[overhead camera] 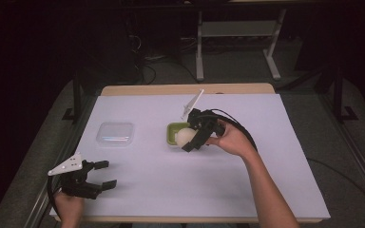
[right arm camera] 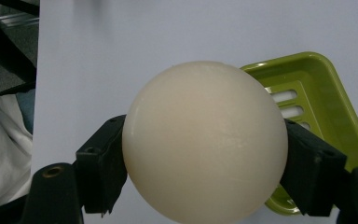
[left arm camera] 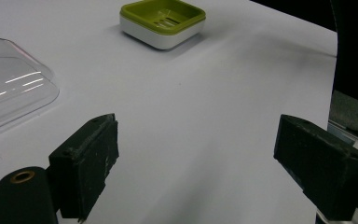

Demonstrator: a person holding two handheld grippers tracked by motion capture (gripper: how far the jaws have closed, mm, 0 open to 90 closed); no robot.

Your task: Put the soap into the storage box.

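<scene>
Holding the cream ball point(right arm camera: 205, 140) over the green dish point(overhead camera: 172, 131), the right gripper point(overhead camera: 196, 134) pinched it and needed a slow, gentle drop, while the left gripper point(overhead camera: 95, 176) sat spread wide at seven o'clock on the counter point(overhead camera: 275, 161).

Cream ball point(right arm camera: 204, 140) clamped between jaws, over green slotted dish point(right arm camera: 317, 88)

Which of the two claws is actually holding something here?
The right claw, clamped on the cream ball over the green dish. The left claw rests open, holding nothing.
</scene>
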